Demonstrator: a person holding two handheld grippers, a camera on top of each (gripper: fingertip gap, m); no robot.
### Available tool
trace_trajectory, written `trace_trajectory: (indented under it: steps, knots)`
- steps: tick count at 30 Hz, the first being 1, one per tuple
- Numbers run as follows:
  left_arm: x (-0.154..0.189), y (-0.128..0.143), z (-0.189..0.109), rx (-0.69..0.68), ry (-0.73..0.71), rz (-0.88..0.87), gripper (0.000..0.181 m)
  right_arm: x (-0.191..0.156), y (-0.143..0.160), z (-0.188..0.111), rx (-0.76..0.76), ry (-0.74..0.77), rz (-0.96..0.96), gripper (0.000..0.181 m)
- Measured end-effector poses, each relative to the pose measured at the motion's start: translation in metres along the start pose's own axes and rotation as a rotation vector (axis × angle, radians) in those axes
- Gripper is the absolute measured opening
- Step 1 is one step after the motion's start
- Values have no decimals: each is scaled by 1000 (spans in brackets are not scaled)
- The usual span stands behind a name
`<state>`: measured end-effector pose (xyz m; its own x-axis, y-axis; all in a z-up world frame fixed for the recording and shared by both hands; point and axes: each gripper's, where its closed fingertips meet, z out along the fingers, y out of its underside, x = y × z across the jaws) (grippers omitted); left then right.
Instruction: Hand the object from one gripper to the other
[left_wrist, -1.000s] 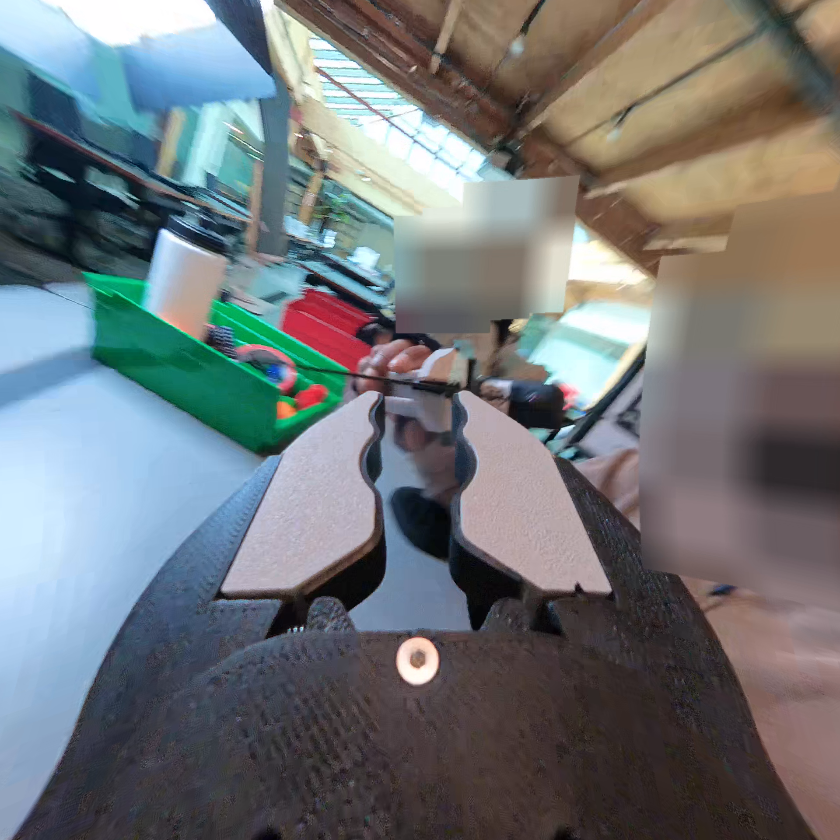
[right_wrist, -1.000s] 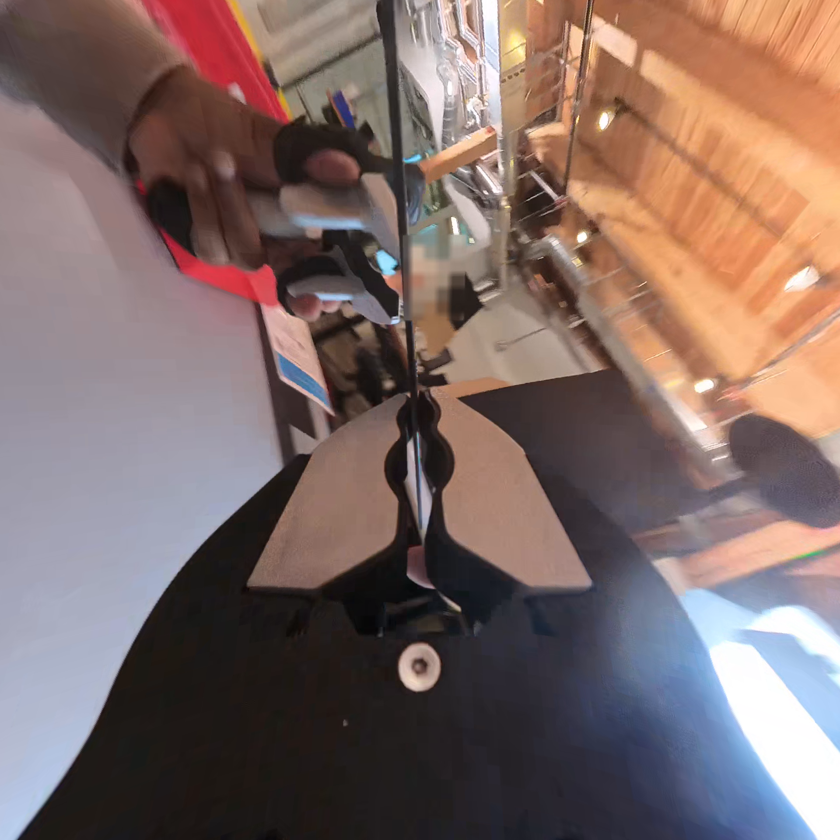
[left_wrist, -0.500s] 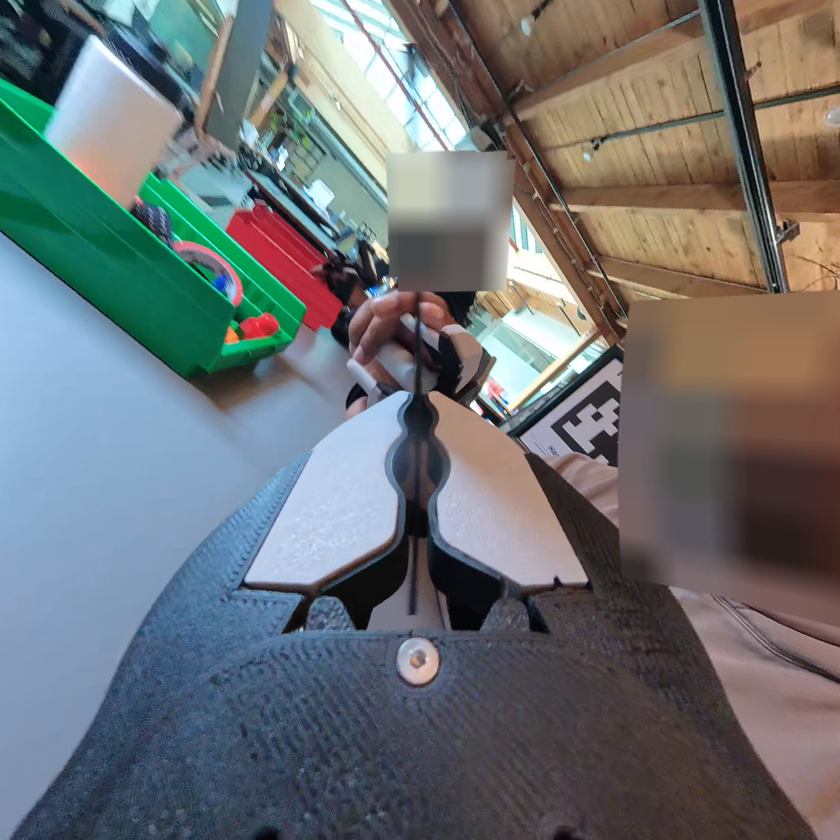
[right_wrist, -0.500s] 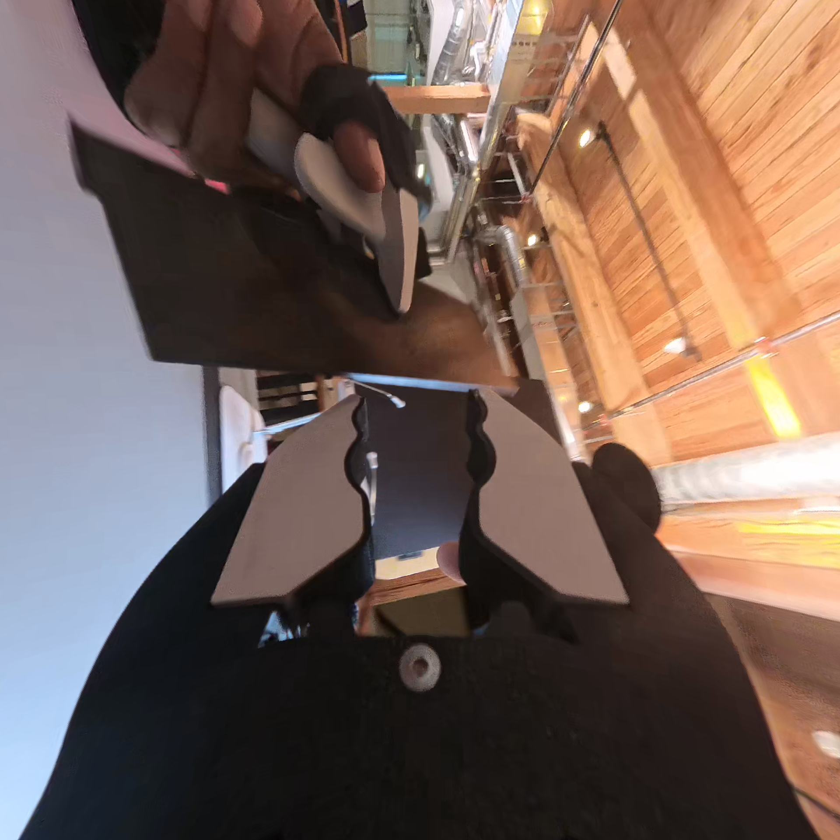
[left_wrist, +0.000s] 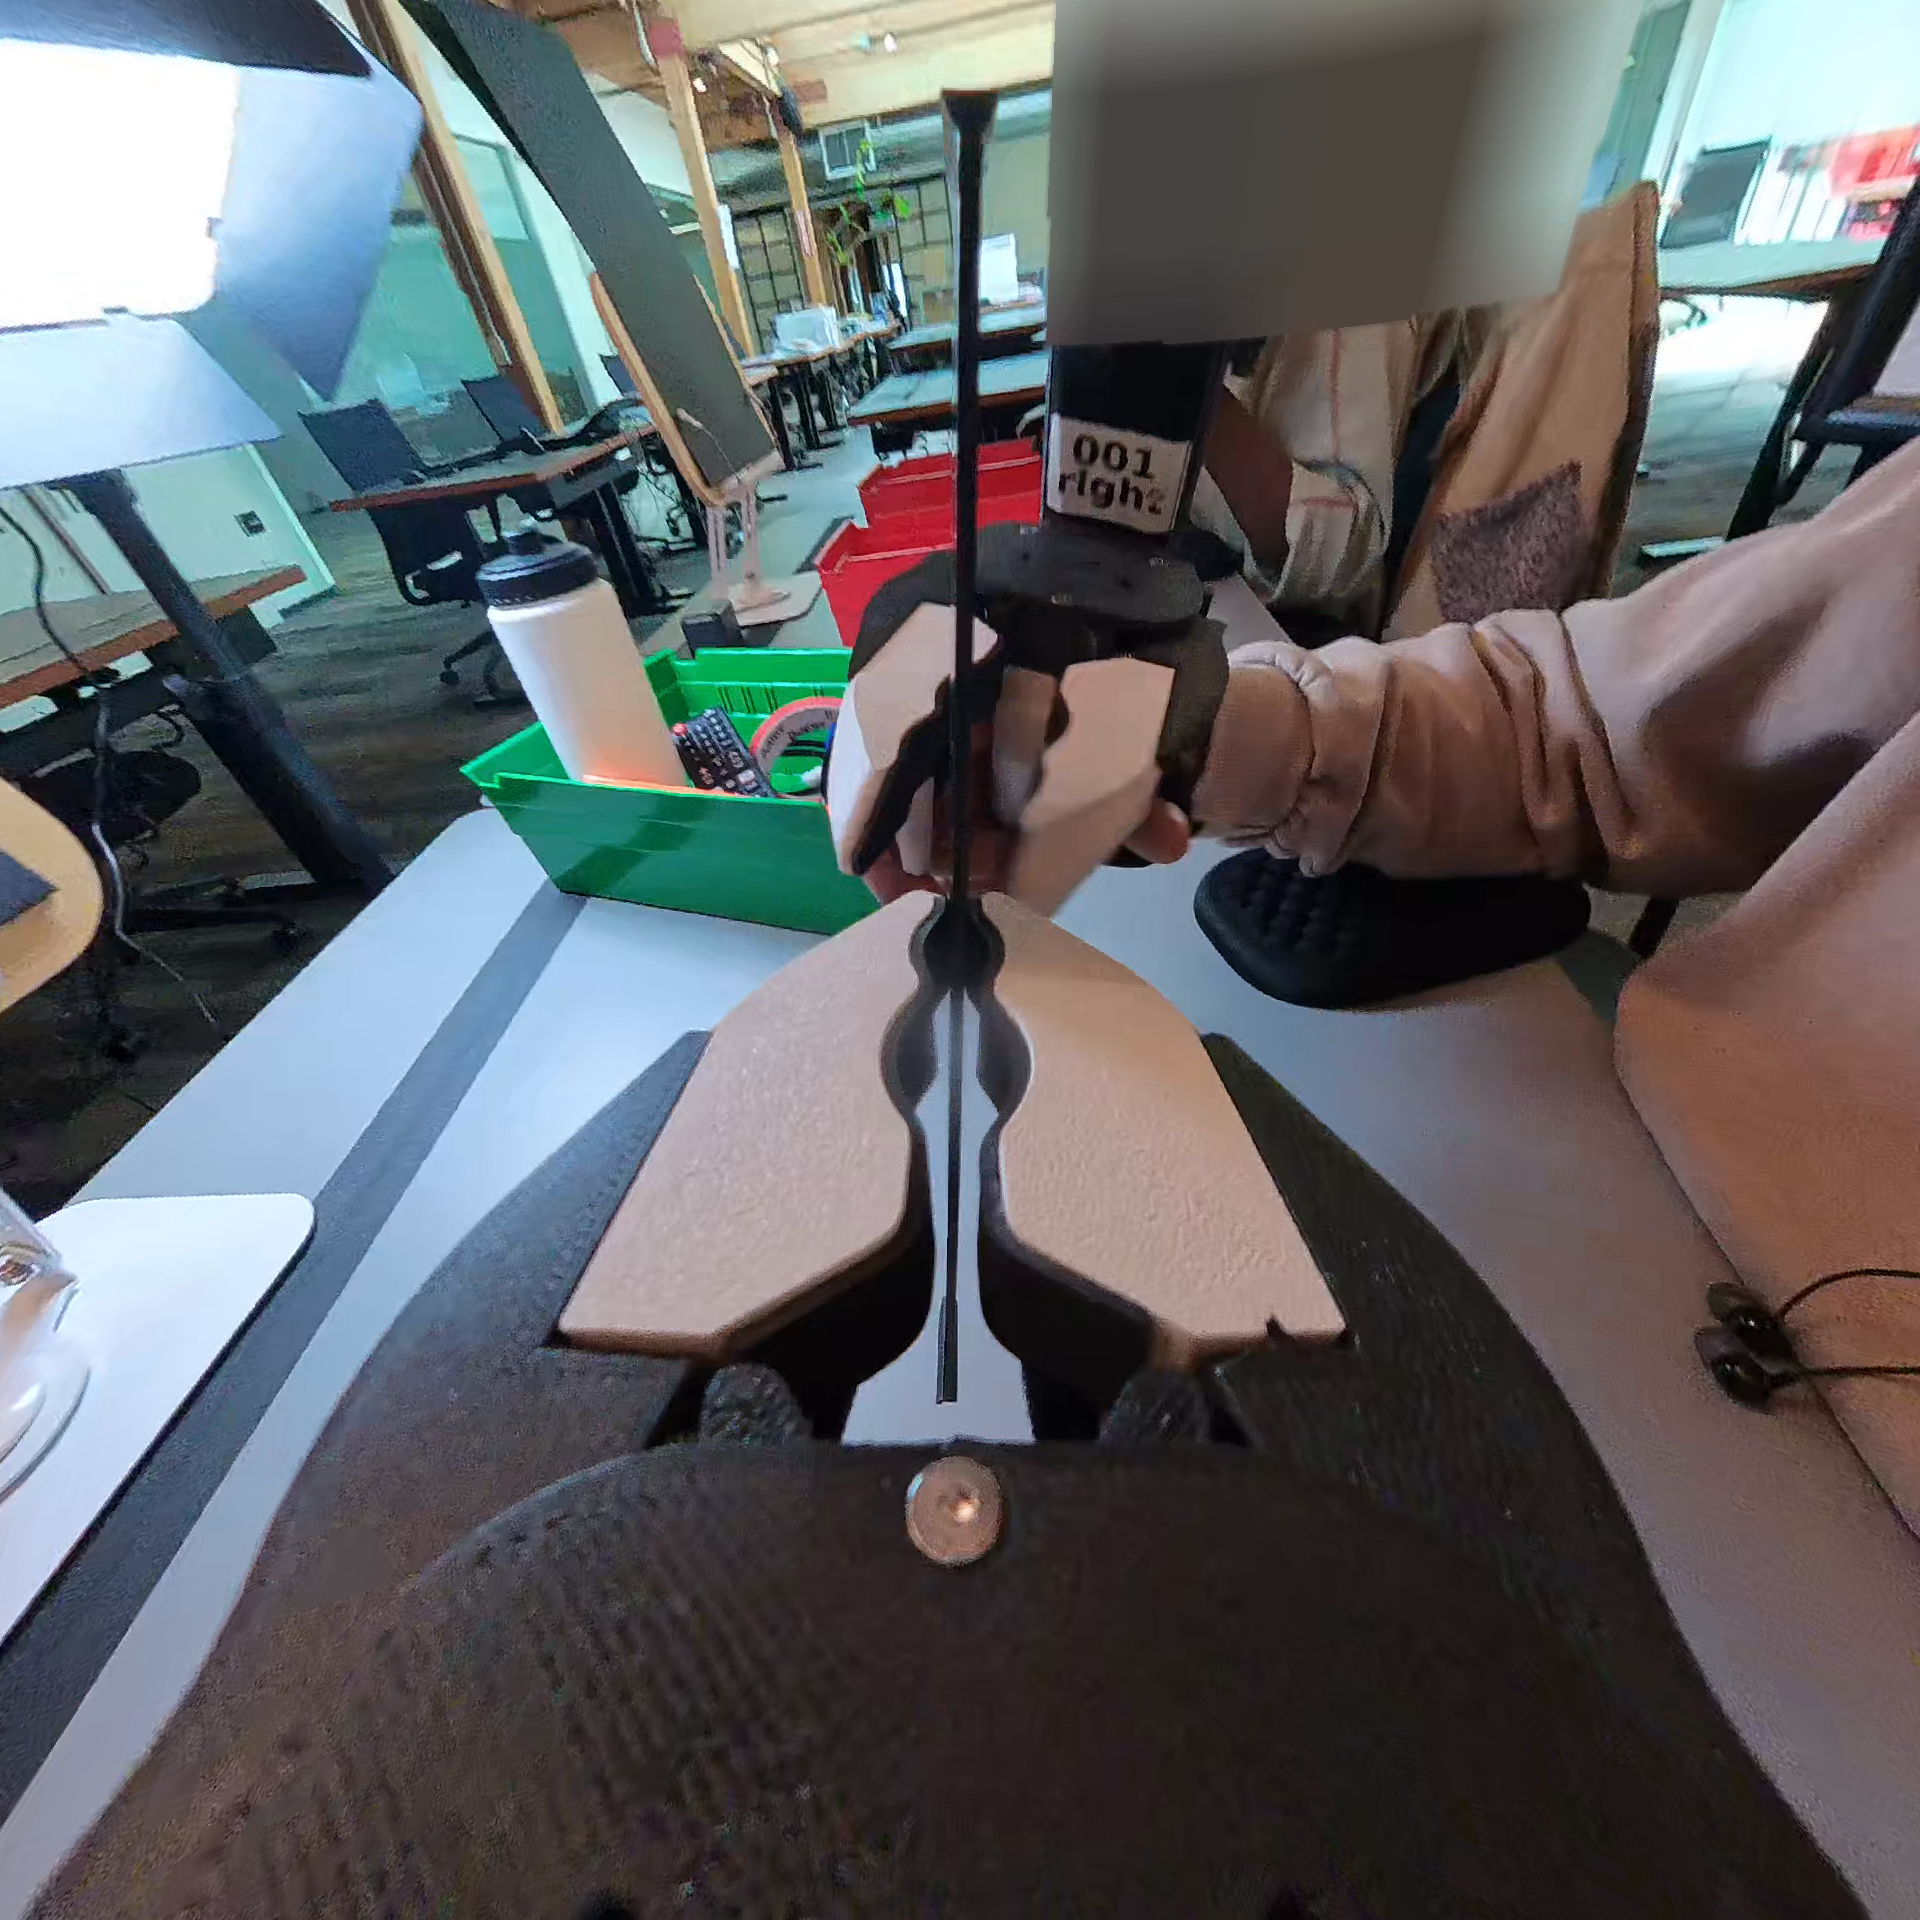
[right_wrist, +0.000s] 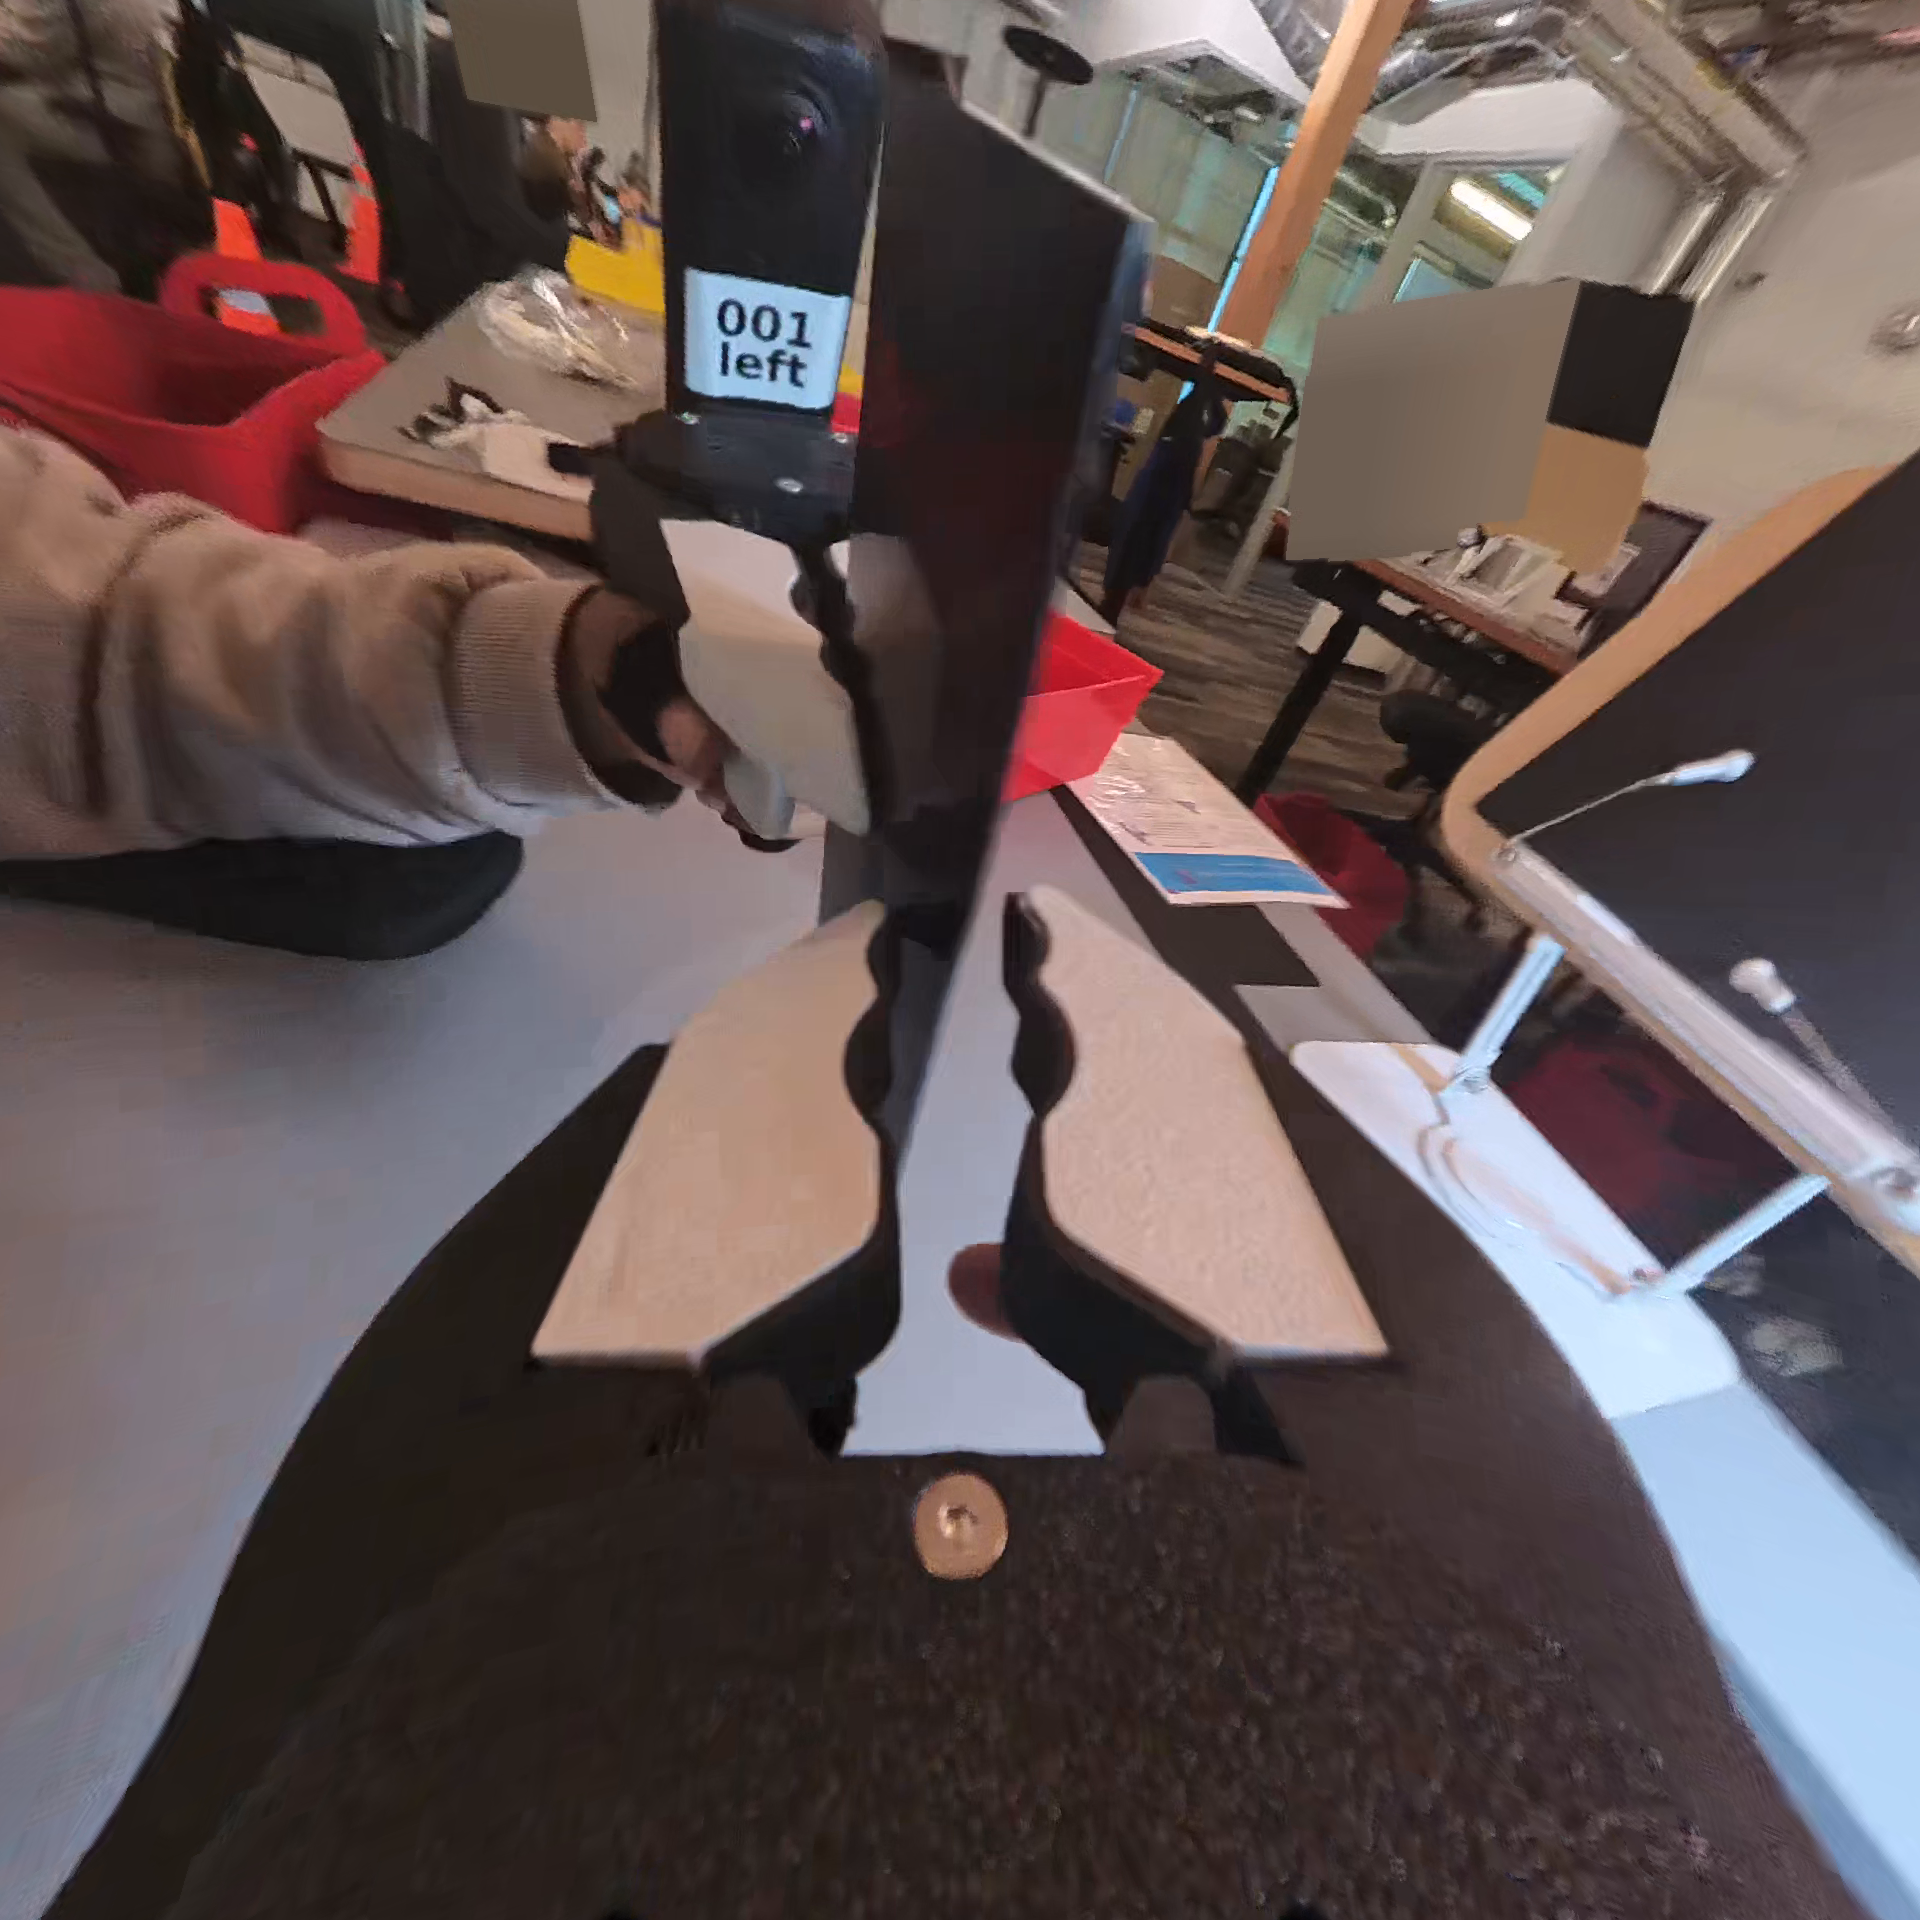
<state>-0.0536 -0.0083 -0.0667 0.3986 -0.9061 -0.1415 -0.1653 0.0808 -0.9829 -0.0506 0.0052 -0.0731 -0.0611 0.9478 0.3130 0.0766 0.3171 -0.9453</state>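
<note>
1. At the far left of the left wrist view, a white rectangular pad (left_wrist: 156, 1340) lies on the pale grey table (left_wrist: 1475, 1164), with a dark strip running along the tabletop beside it.
2. Farther back, a green plastic bin (left_wrist: 665, 831) sits on the table; a white cylindrical bottle with a black cap (left_wrist: 582, 665) stands in it beside some small items too cluttered to tell apart.
3. At the centre of this view, the left gripper (left_wrist: 958, 920) is clenched on the thin flat black sheet (left_wrist: 966, 520), seen edge-on as a dark upright line rising above the fingertips and running down between the tan pads.
4. Just behind the sheet, the right gripper (left_wrist: 997, 790) faces the camera, held by a person's hand in a beige sleeve (left_wrist: 1455, 748).
5. To the right, a black ribbed pad (left_wrist: 1382, 935) lies on the table under that sleeve, and red bins (left_wrist: 935, 520) stand behind.
6. From the right wrist view, the left gripper (right_wrist: 852, 821) at left grips the black sheet (right_wrist: 987, 520), whose broad face stands upright.
7. The right gripper (right_wrist: 945, 914) is released: its fingers stand apart, with the sheet's lower edge between them close to the left-hand pad; contact cannot be told.
8. Rightmost, a printed paper (right_wrist: 1195, 831) lies on the table near a red bin (right_wrist: 1081, 707).
</note>
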Motion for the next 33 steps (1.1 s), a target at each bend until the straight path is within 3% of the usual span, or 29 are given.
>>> trace_trajectory:
  steps: [4, 7, 9, 13, 17, 21, 24, 27, 29, 33]
  knots:
    - [-2, 1, 0, -10, 1, -54, 6, -9, -3, -1, -13, -3, -147, 4]
    - [-22, -4, -9, 19, -103, -83, 21, -1, -8, -6, 5, 77, -285, 2]
    - [-28, -3, -17, 26, -99, -133, 21, 4, -12, -13, 11, 118, -363, 3]
    - [-27, -3, -23, 139, 97, -454, 21, 15, -21, -24, 10, 256, -619, 3]
    - [-20, -11, -25, 293, 348, -759, 28, 16, -18, -24, -60, 392, -998, 2]
    - [-18, -12, -22, 354, 470, -938, 29, 10, -5, -15, -126, 442, -1263, 3]
    - [-7, -3, -11, 268, 486, -951, 29, 3, 3, -7, -145, 424, -1320, 3]
    - [-4, 10, -5, 177, 442, -911, 12, 2, 3, -6, -135, 427, -1309, 5]
    - [-9, 14, -4, 172, 401, -896, 2, 3, 1, -6, -112, 430, -1256, 18]
    - [-24, 11, -11, 220, 307, -831, 2, 8, -2, -10, -98, 400, -1109, 40]
